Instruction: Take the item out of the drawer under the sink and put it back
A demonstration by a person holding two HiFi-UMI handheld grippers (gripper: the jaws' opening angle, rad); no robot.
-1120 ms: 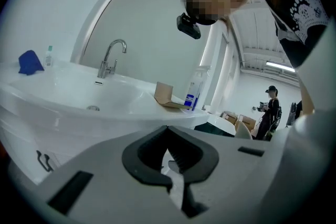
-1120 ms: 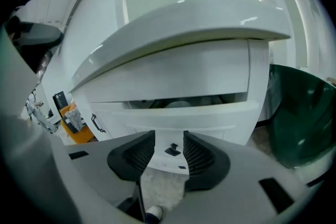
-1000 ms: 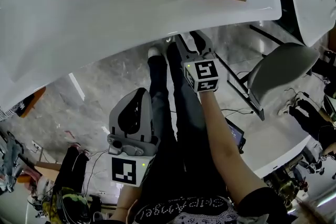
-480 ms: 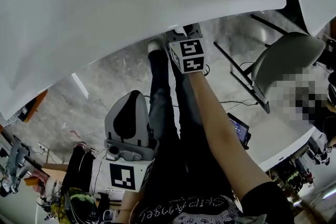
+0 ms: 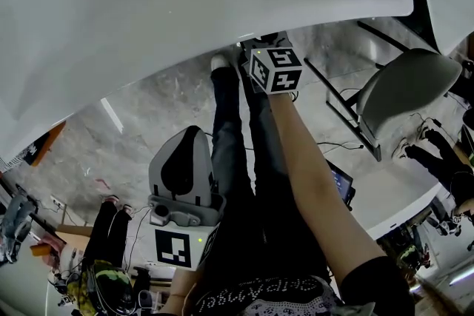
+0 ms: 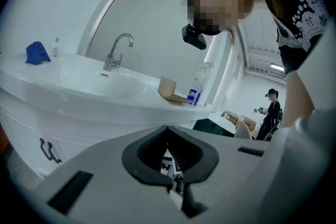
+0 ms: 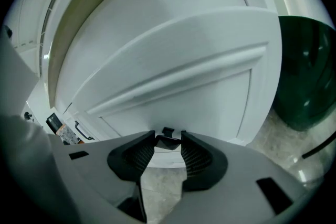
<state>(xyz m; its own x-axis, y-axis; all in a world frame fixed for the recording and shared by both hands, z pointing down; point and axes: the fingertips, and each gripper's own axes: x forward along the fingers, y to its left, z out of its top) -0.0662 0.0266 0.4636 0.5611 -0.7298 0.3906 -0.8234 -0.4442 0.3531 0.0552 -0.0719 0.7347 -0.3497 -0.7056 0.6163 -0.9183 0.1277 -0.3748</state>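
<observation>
**Right hand reaches the drawer handle**

The right hand-held gripper (image 7: 168,145) has moved forward under the counter (image 5: 185,18) edge and now clamps the black handle (image 7: 168,134) of the white drawer (image 7: 173,97). The drawer is shut and the item inside is unseen. Pulling looks next. The left hand-held gripper (image 6: 170,157) hangs closed and empty.

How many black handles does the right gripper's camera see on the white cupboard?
2. The first handle sits between the right gripper's jaws, which close on it. The second handle is farther left on the cupboard. Others may be hidden behind the gripper.
</observation>
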